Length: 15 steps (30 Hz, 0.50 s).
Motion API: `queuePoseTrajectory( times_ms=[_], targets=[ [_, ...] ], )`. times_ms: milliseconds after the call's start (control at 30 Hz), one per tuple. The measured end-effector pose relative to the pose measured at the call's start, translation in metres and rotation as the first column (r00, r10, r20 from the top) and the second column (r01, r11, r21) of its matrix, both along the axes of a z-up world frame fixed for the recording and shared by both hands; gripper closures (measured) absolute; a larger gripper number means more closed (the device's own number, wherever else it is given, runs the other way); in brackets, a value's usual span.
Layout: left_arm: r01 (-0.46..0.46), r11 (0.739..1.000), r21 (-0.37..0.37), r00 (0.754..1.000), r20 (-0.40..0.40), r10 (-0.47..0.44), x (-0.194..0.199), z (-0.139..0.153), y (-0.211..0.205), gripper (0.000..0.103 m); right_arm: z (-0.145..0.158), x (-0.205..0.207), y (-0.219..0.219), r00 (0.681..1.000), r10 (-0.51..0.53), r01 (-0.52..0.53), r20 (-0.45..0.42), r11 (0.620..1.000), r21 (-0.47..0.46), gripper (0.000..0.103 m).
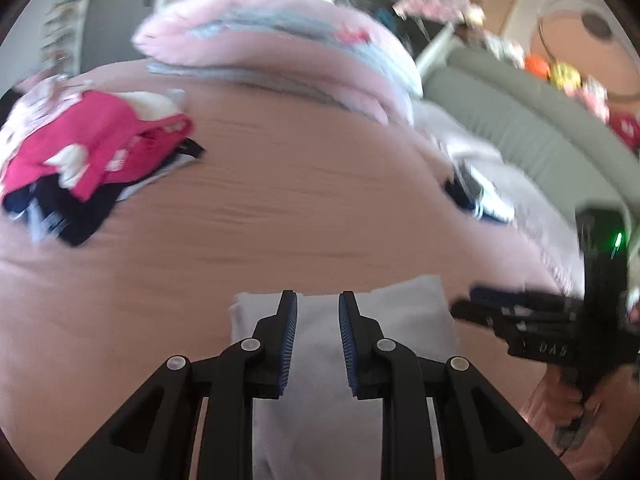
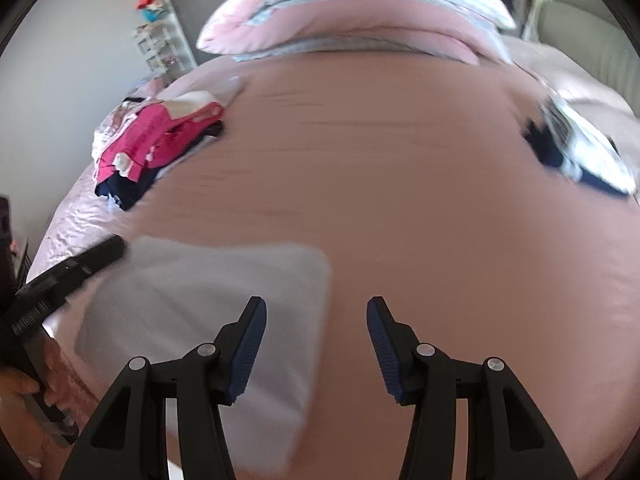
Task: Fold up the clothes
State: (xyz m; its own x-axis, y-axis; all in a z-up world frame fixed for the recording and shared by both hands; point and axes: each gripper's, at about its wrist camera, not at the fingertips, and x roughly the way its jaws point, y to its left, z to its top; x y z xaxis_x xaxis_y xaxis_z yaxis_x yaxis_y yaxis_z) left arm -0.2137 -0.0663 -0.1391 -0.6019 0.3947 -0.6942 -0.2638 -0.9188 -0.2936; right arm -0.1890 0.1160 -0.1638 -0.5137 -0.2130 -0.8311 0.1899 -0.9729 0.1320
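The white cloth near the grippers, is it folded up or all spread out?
Folded. The white cloth lies on the pink bed as a neat flat rectangle with straight edges; no sleeves or loose parts stick out.

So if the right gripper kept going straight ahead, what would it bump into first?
Probably nothing but the pink bedsheet. The right gripper is open, and the folded white cloth lies mostly to its left. Far ahead sits the pink pillow, though depth is hard to judge.
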Motion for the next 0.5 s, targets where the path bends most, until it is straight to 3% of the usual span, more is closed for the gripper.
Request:
queuePoseTrajectory(
  times_ms=[67, 133, 167, 267, 333, 400, 433, 500],
  targets=[
    [0.06, 0.998, -0.02, 0.996, 0.06, -0.059, -0.006, -0.012, 0.008, 0.084, -0.001, -0.012, -0.014, 1.0, 0.028, -0.028, -0.004, 0.999, 0.027, 0.052],
    [0.046, 0.994, -0.097, 0.996, 0.082, -0.039, -0.011, -0.032, 0.009, 0.083, -0.005, -0.022, -0.027, 0.999, 0.05, -0.05, -0.001, 0.997, 0.053, 0.052],
    [0.017, 0.997, -0.069, 0.997, 0.078, -0.012, -0.01, -0.035, 0.002, 0.084, -0.014, -0.024, -0.027, 0.999, 0.045, -0.046, 0.016, 0.997, 0.061, 0.052],
    [-0.092, 0.995, -0.037, 0.992, 0.084, 0.095, -0.014, -0.035, -0.017, 0.093, -0.03, -0.02, -0.008, 0.999, -0.013, 0.013, 0.052, 1.0, 0.012, 0.05],
    [-0.207, 0.967, -0.147, 0.974, 0.059, 0.217, -0.019, -0.036, -0.031, 0.089, -0.034, -0.013, 0.014, 0.995, -0.074, 0.076, 0.061, 0.996, -0.047, 0.048],
    [-0.309, 0.934, -0.181, 0.939, 0.099, 0.33, -0.025, -0.043, -0.052, 0.089, -0.03, -0.009, 0.034, 0.985, -0.155, 0.162, 0.077, 0.982, -0.097, 0.048],
    [-0.332, 0.937, -0.105, 0.931, 0.119, 0.344, -0.023, -0.042, -0.064, 0.089, -0.024, -0.008, 0.04, 0.982, -0.172, 0.18, 0.079, 0.976, -0.12, 0.048],
    [-0.335, 0.942, 0.036, 0.94, 0.075, 0.332, -0.017, -0.026, -0.074, 0.089, -0.012, -0.006, 0.047, 0.979, -0.192, 0.201, 0.073, 0.968, -0.149, 0.048]
  ],
)
